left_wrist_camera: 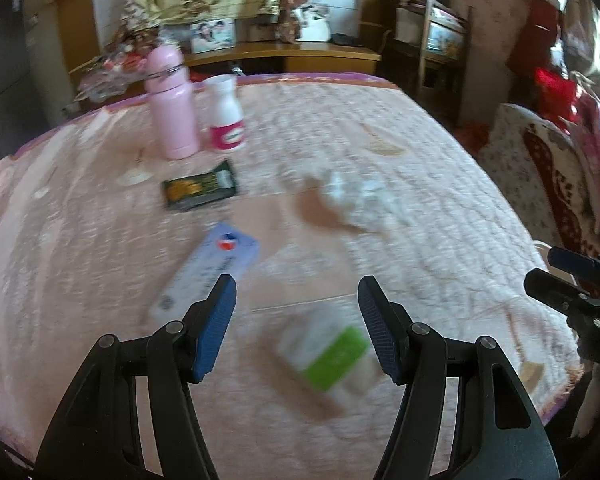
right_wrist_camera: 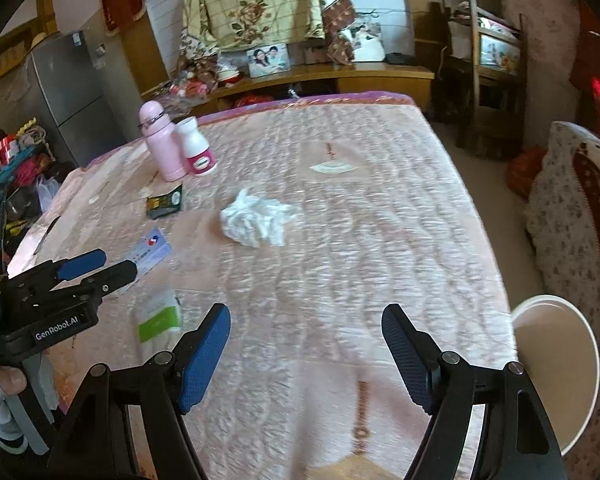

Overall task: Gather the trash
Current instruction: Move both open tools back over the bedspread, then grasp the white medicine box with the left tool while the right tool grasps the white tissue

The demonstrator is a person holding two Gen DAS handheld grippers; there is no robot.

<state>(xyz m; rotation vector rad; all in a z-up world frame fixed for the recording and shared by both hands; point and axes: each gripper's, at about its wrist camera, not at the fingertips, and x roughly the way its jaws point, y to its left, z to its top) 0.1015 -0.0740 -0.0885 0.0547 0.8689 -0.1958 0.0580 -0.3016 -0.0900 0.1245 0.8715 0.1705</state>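
A crumpled white tissue (right_wrist_camera: 256,220) lies mid-table on the pink quilted cloth (right_wrist_camera: 360,240); it shows blurred in the left wrist view (left_wrist_camera: 360,196). A green-and-white packet (left_wrist_camera: 328,356) lies just ahead of my left gripper (left_wrist_camera: 298,292), which is open and empty. The packet also shows in the right wrist view (right_wrist_camera: 158,316). A pale blue flat box (left_wrist_camera: 208,272) and a dark green sachet (left_wrist_camera: 198,190) lie further left. My right gripper (right_wrist_camera: 306,316) is open and empty, above the table's near part. The left gripper (right_wrist_camera: 96,264) shows at its left.
A pink bottle (right_wrist_camera: 160,146) and a white bottle with a pink label (right_wrist_camera: 198,148) stand at the far left. A white bin (right_wrist_camera: 556,364) stands by the table's right edge. A patterned chair (right_wrist_camera: 580,220) is to the right. A wooden counter (right_wrist_camera: 320,76) lies behind.
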